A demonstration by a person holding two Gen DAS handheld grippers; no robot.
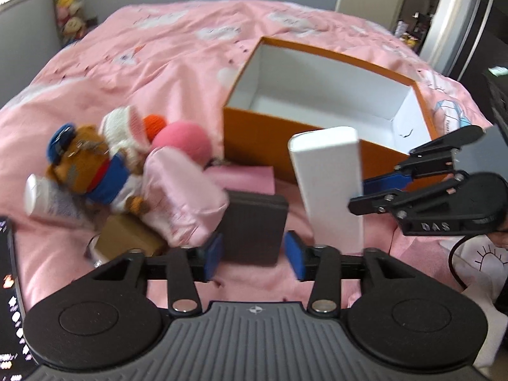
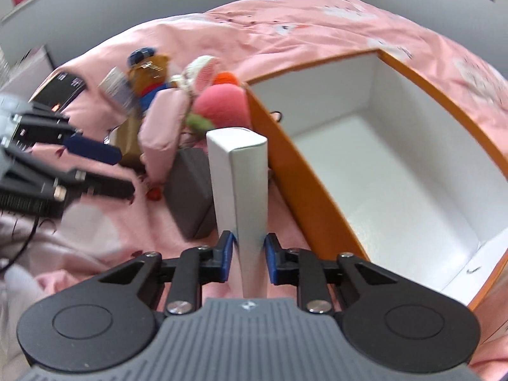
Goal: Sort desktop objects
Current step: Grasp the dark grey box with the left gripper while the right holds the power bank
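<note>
Tall white carton [image 2: 238, 184], upright and slightly tilted, just left of the open orange box [image 2: 304, 197]. Dark grey case [image 1: 254, 228], pink pouch [image 1: 184, 197] and plush toys [image 1: 95, 162] cluster further left.

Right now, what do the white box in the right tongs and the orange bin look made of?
White box: looks like matte paperboard, with crisp folded edges. Orange bin: probably rigid cardboard, orange outside and plain white inside, thin straight walls. Right tongs pinch the white box's lower end.
</note>
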